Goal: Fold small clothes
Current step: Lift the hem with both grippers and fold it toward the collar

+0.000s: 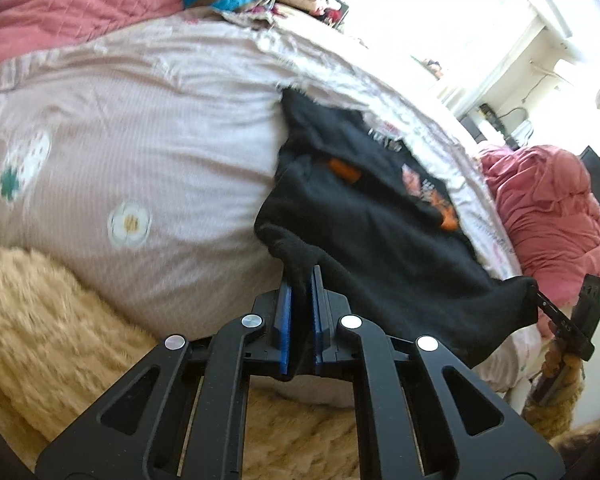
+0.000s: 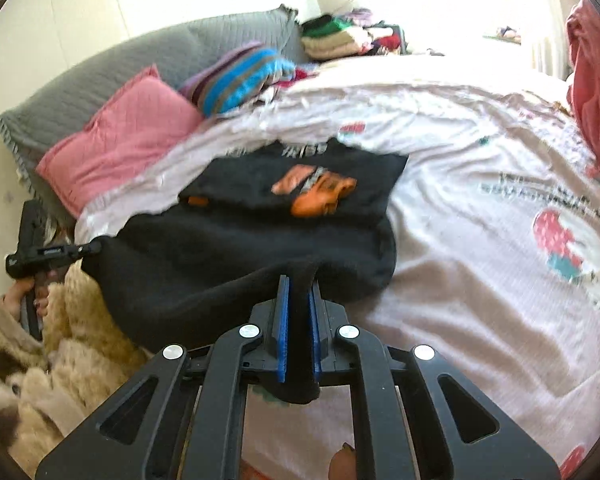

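Pale printed bed cover (image 1: 148, 128), black garment (image 2: 236, 264) with orange print spread at centre, near hem lifted, left gripper (image 1: 300, 280) clenched on hem corner at 12 o'clock of its fingers (image 1: 286, 312), right gripper (image 2: 299, 284) likewise grasping other corner.

shirt (image 2: 260, 248) on bedspread (image 2: 480, 280), pillows (image 2: 112, 148) behind, folded clothes pile (image 2: 332, 40) beyond

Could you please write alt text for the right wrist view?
The right gripper is shut on the near hem of a black shirt lying on a bedspread. At left, the left gripper pinches the hem's other corner.
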Available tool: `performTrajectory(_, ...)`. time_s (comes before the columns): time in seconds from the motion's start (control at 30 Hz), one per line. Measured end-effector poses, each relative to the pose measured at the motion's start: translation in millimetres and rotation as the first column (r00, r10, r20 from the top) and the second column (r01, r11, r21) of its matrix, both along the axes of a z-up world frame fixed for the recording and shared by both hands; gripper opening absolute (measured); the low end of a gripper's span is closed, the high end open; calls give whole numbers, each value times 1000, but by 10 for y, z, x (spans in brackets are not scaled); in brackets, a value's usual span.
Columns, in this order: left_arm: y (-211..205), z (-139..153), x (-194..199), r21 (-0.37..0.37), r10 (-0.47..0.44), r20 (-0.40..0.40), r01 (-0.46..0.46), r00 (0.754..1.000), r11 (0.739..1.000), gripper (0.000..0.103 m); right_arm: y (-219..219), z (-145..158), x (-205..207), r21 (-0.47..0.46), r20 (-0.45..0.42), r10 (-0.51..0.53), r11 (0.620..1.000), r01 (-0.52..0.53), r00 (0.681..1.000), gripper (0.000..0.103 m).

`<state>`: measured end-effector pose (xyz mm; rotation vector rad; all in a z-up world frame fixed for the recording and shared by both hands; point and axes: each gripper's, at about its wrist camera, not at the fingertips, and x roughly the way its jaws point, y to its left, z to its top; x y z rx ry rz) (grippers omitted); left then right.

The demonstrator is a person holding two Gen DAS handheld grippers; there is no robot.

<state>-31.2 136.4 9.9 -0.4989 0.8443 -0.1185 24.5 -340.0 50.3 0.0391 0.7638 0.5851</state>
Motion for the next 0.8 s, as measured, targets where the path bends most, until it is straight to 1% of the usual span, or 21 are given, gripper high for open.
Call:
performTrajectory(0.17,2,175,93,-3,2,42,-2,999,1000,2,-59,163,119,49,48,-59,997,57,997,8)
performTrajectory(0.3,35,324,179,2,-2,72,2,997,1000,2,-56,272,187,67,89,-83,995,77,993,8)
performTrajectory(0.43,63,453,282,5,5,99,-5,995,1000,2,-47,344,277,76,112,-111,992,103,987,8)
performTrajectory(0.6,41,577,412,42,5,113,-10,994,999,2,-43,422,386,83,141,-148,987,137,979,8)
performTrajectory(0.8,45,724,577,57,10,138,-18,990,998,2,-34,484,536,97,163,-179,982,164,970,8)
